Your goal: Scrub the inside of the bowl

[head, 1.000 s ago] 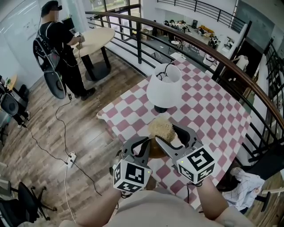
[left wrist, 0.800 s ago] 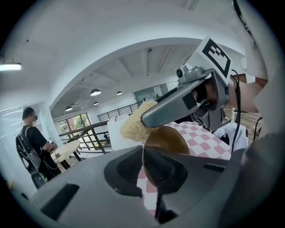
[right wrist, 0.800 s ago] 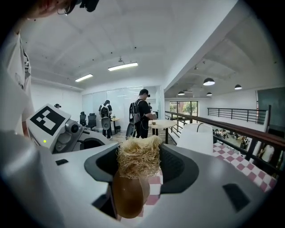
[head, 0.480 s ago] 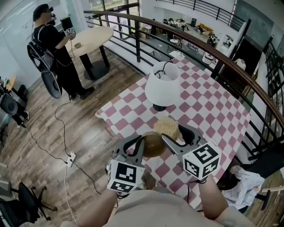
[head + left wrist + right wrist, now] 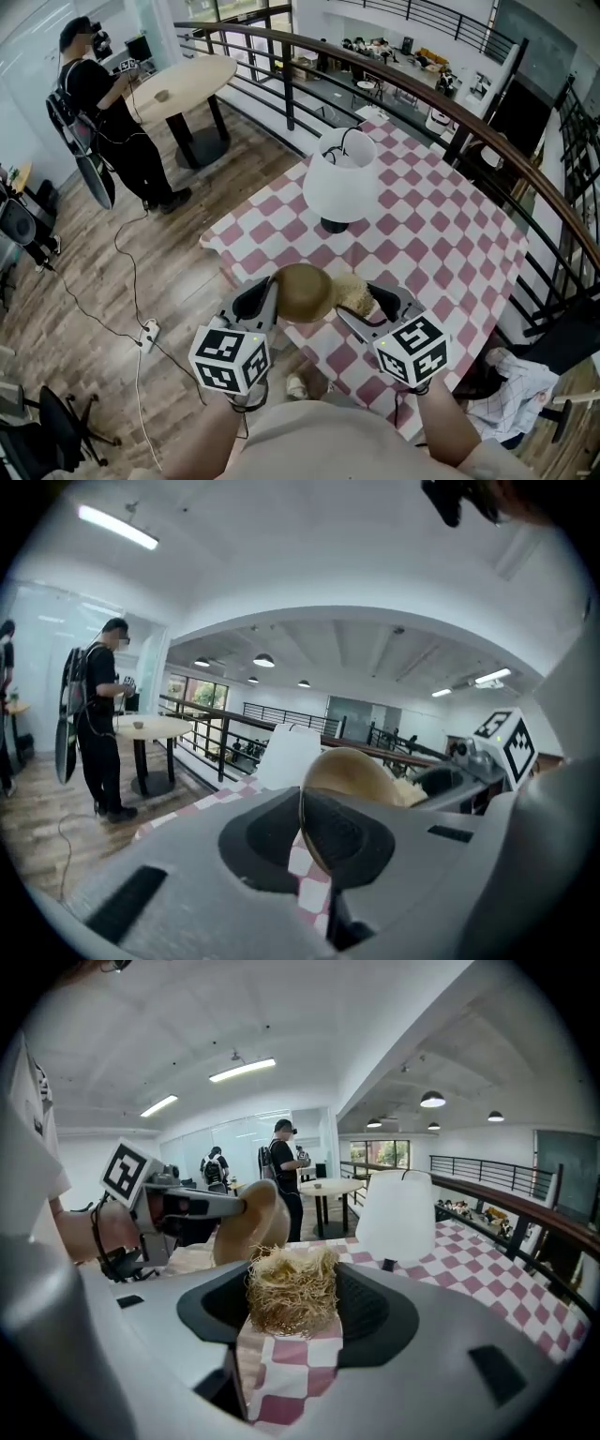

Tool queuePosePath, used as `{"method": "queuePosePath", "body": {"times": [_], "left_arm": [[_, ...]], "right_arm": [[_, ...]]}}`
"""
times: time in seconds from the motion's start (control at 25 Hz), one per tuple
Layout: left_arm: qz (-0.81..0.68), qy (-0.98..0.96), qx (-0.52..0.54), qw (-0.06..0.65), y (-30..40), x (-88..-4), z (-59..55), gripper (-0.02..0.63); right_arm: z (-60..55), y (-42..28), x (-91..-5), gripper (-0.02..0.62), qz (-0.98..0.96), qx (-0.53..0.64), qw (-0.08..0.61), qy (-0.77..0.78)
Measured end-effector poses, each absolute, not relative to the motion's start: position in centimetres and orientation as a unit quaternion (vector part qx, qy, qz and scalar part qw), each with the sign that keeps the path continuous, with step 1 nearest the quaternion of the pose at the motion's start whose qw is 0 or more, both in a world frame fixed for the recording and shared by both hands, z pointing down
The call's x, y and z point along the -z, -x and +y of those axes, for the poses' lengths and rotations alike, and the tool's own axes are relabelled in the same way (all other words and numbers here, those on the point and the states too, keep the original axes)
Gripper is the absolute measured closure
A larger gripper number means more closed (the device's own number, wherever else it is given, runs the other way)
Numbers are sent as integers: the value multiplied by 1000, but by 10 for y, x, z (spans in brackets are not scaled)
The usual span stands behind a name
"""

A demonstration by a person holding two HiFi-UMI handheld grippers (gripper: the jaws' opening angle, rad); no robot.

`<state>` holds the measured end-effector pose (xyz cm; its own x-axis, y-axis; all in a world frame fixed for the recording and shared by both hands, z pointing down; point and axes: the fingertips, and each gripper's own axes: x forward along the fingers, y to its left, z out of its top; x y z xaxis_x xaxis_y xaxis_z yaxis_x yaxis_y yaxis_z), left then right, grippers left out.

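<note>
A tan wooden bowl (image 5: 302, 291) is held off the table, tipped on its side with its rounded back towards the head camera. My left gripper (image 5: 272, 298) is shut on its rim; in the left gripper view the rim of the bowl (image 5: 352, 775) runs edge-on between the jaws of my left gripper (image 5: 305, 827). My right gripper (image 5: 361, 302) is shut on a straw-coloured fibre scrubber (image 5: 354, 292), just right of the bowl at its mouth. In the right gripper view the scrubber (image 5: 291, 1288) fills the gap of my right gripper (image 5: 292, 1302), with the bowl (image 5: 248, 1222) close behind. Whether they touch is unclear.
A white table lamp (image 5: 342, 183) stands on the red-and-white checked table (image 5: 441, 225) beyond the grippers. A dark railing (image 5: 422, 94) curves round the table's far side. A person (image 5: 103, 103) stands by a round table (image 5: 183, 80) at the far left; a cable and power strip (image 5: 150, 333) lie on the floor.
The left gripper has rolled and shifted left, tipping the bowl from mouth-up onto its side. The right gripper has come down, bringing the scrubber from above the bowl to beside it.
</note>
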<state>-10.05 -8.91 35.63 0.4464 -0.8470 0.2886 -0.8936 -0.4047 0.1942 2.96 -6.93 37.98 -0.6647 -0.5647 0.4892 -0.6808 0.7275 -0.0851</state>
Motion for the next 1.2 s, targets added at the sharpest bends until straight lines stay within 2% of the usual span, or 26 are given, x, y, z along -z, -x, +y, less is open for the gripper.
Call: {"method": "queuePosePath", "body": {"times": [0.2, 0.4, 0.6, 0.92, 1.2], "left_arm": [[-525, -829, -45, 186, 98, -360, -89, 580], [-535, -819, -18, 204, 99, -361, -91, 580], [-534, -812, -3, 234, 101, -369, -92, 580], [-551, -784, 14, 286, 115, -394, -96, 580], [-578, -756, 16, 306, 132, -409, -109, 580]], "right_arm": [[-38, 11, -402, 345, -915, -146, 235, -295], [-34, 27, -404, 345, -918, -179, 187, -302], [-32, 36, -412, 345, -919, -197, 180, -289], [-27, 35, -428, 345, -914, -204, 200, -289], [-61, 1, -432, 345, -893, -194, 203, -352]]}}
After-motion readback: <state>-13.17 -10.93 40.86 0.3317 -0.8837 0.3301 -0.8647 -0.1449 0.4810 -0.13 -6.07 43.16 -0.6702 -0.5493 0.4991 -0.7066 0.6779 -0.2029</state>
